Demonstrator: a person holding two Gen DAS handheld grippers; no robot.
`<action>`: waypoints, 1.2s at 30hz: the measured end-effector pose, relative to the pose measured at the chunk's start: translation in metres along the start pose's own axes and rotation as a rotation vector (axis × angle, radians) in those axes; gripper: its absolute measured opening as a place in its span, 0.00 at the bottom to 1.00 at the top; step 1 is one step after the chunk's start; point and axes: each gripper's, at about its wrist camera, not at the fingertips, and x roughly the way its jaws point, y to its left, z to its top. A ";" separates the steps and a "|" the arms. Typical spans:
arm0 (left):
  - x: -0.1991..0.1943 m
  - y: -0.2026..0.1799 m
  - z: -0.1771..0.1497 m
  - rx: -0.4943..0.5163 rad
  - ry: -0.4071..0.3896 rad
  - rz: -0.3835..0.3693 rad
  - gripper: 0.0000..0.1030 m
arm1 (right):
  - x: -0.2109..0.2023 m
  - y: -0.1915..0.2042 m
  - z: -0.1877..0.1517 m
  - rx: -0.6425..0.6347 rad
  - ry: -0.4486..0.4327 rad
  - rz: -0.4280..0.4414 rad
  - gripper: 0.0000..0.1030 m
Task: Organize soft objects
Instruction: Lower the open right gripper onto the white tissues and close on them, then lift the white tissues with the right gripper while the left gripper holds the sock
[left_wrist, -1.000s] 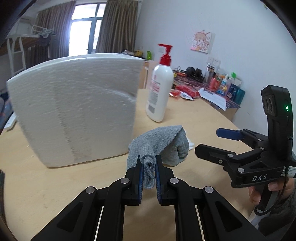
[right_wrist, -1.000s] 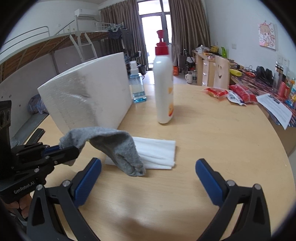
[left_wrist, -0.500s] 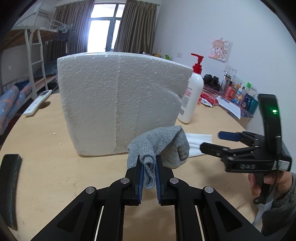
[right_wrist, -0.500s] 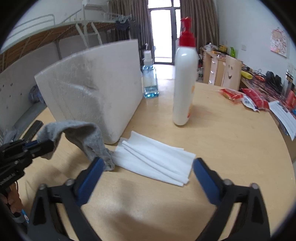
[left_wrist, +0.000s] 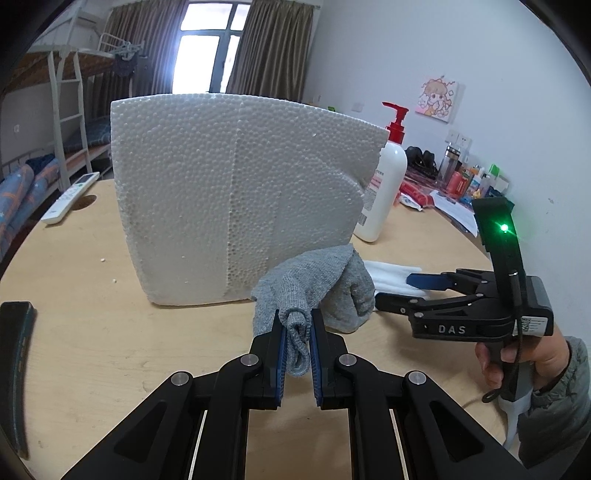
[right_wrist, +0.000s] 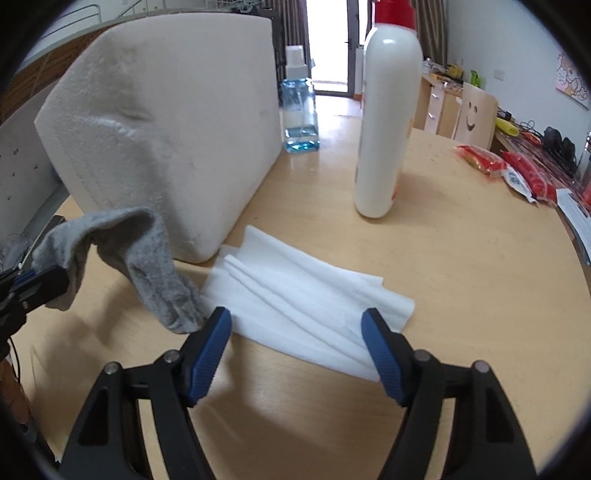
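Soft objects are sitting on and over the wooden bench (right_wrist: 461, 266), and we are going through them from the largest thing down. Biggest is the white foam block (left_wrist: 236, 195), which is standing upright on the bench and filling the middle of the left wrist view. Just beside its right end, the white lotion bottle (right_wrist: 384, 122) with a red pump is standing upright, and a small clear bottle of blue liquid (right_wrist: 300, 110) is standing behind the block's far corner in the right wrist view. In front of the block, the folded white cloth (right_wrist: 295, 291) is lying flat on the bench, one corner reaching close to the block's base. We are holding the left claw (left_wrist: 296, 343) pinched tight on a bunched end of the grey sock (left_wrist: 317, 284), so the sock is arching up from the blue pads and drooping down toward the bench in front of the block; its hanging toe is coming down at the cloth's left edge, though we cannot tell whether it is touching. We are holding the right claw (right_wrist: 295, 347) spread wide and gripping nothing, its two blue pads hanging low over the near edge of the cloth. At the left edge, a white remote control (left_wrist: 70, 199) is lying flat on the bench.
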 end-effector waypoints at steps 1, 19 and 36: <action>0.000 0.000 0.000 0.000 -0.001 -0.002 0.12 | 0.000 -0.001 0.000 0.003 -0.006 -0.006 0.70; -0.005 0.001 -0.002 0.012 -0.009 -0.015 0.12 | -0.001 -0.001 -0.002 -0.016 -0.017 -0.067 0.18; -0.043 -0.023 0.001 0.051 -0.086 -0.032 0.12 | -0.076 -0.011 -0.029 0.120 -0.177 0.051 0.11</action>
